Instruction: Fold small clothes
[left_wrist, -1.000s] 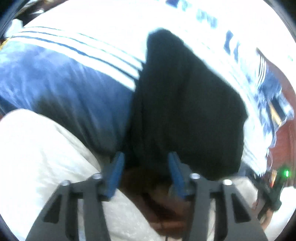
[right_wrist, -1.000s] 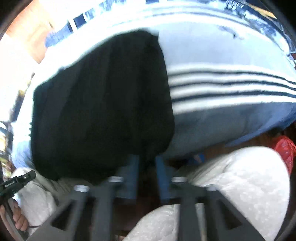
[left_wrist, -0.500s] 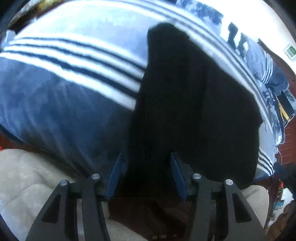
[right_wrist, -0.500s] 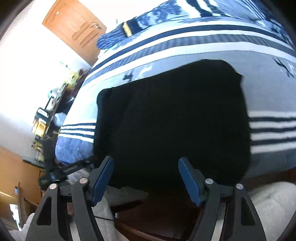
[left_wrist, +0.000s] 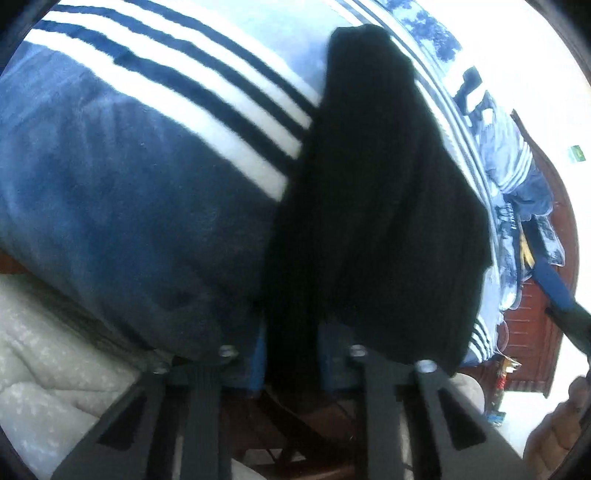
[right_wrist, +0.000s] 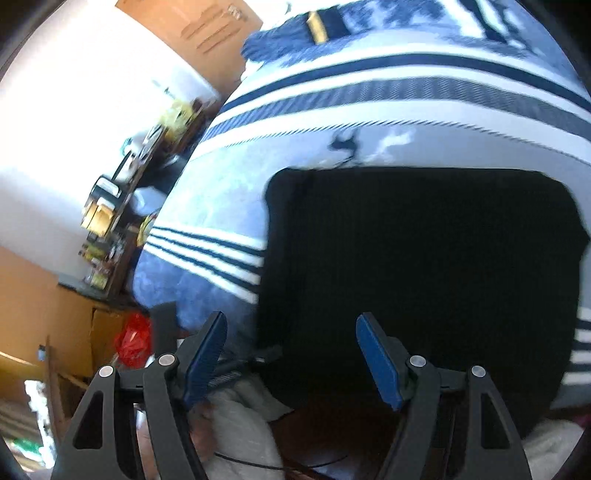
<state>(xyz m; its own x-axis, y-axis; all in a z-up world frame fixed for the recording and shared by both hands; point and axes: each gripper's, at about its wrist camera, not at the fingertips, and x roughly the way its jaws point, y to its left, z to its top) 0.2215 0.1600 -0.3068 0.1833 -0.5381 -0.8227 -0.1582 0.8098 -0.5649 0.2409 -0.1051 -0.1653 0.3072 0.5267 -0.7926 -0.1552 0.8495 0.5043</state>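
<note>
Strong daylight blows out the wall at the upper right of the left wrist view and the upper left of the right wrist view. The black garment (left_wrist: 384, 206) reads as a detail-less dark mass. Stripes on the bed cover (right_wrist: 369, 96) smear with motion blur; fisheye edges bend and darken.

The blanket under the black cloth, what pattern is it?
Blue blanket with white and navy stripes, clearest in the right wrist view.
</note>
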